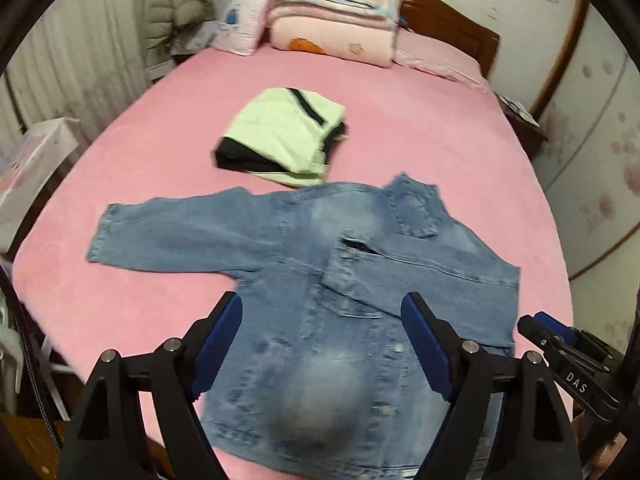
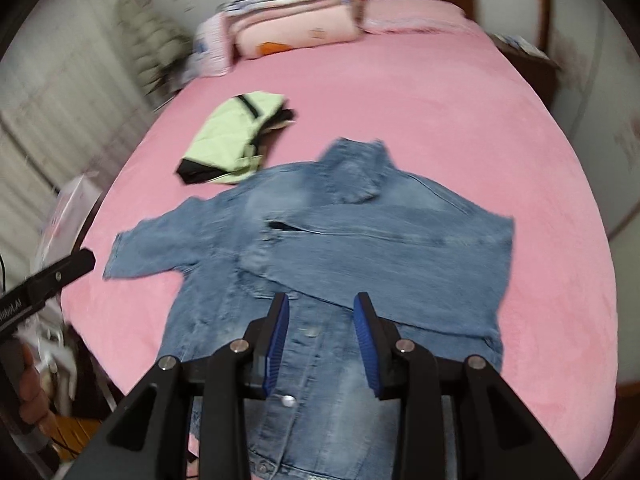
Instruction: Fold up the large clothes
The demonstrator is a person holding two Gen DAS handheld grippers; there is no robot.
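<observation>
A blue denim jacket (image 1: 360, 280) lies flat on the pink bed (image 1: 400, 128), also in the right wrist view (image 2: 360, 248). Its right sleeve is folded across the body; its left sleeve (image 1: 168, 232) stretches out to the left. My left gripper (image 1: 322, 316) is open and empty above the jacket's lower half. My right gripper (image 2: 321, 314) is open and empty above the button placket. The right gripper's tip shows at the right edge of the left wrist view (image 1: 560, 344). The left gripper's finger shows at the left of the right wrist view (image 2: 60, 276).
A folded light green and black garment (image 1: 284, 136) lies beyond the jacket's collar. Folded quilts and pillows (image 1: 332, 20) are stacked at the headboard. A white box (image 1: 32, 168) stands left of the bed. A nightstand (image 1: 520, 120) stands at the right.
</observation>
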